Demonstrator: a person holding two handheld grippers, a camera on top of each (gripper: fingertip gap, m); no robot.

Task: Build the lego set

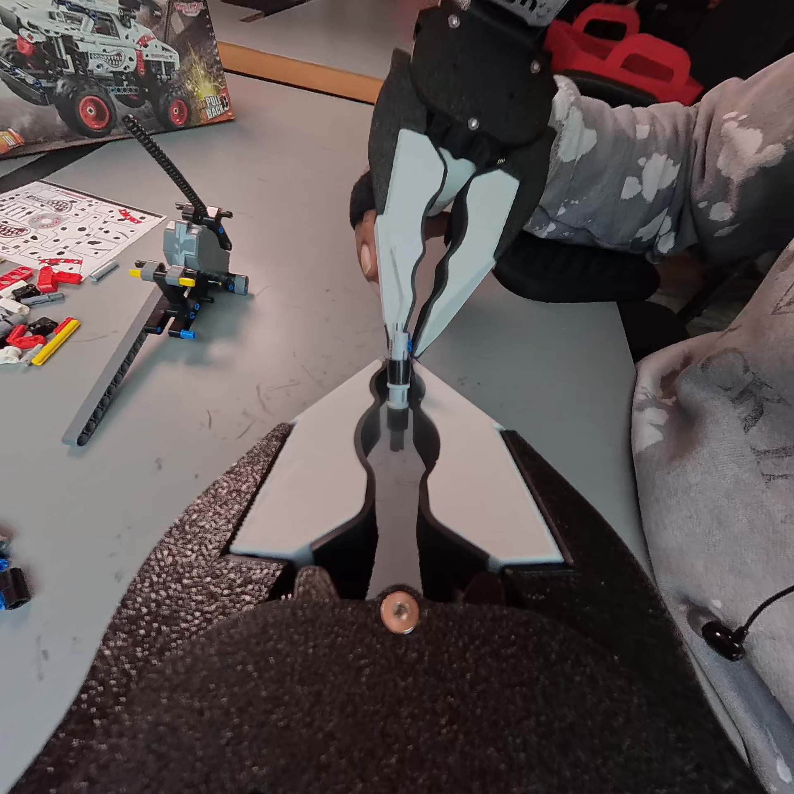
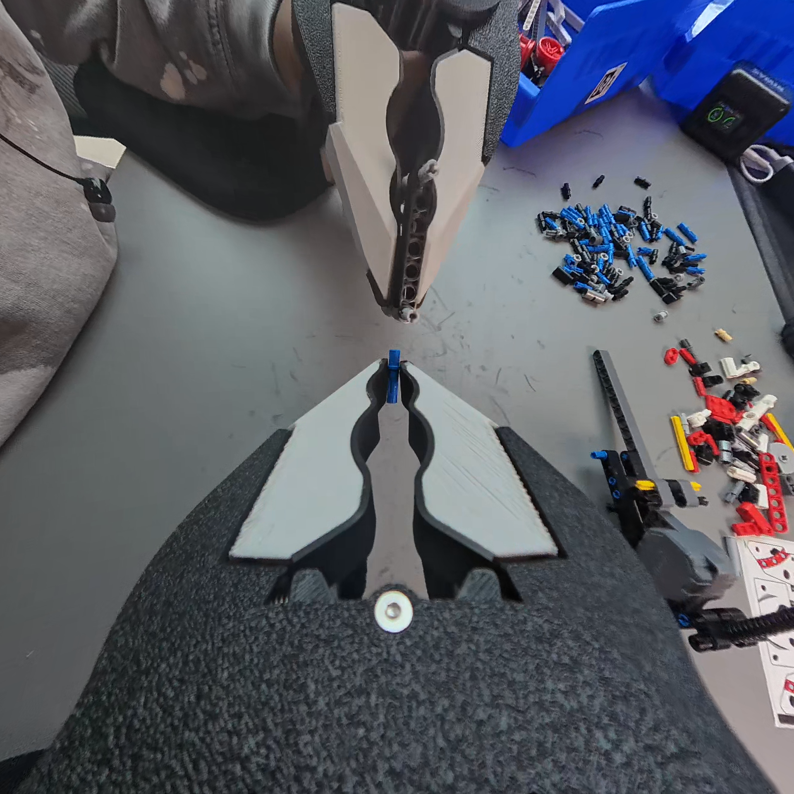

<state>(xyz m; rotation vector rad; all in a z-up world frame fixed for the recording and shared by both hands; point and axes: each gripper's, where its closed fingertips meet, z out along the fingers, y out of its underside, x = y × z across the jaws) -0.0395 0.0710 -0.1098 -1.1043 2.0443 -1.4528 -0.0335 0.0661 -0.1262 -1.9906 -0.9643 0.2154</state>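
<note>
Tools meet tip to tip above the grey tabletop [image 1: 279, 163]. From the left wrist view, the left tool [image 1: 397, 365] clamps a black perforated beam [image 1: 396, 386] carrying a pale pin, and the right tool [image 1: 408, 343] noses in from above. Off to the left stands the half-built model [image 1: 193, 266] (its box [image 1: 107, 64] lies behind).

From the right wrist view, the right tool [image 2: 393, 365] pinches a small blue pin [image 2: 393, 376] near the beam's end [image 2: 408, 275]. Loose pins [image 2: 618, 249] lie scattered rightward.
</note>
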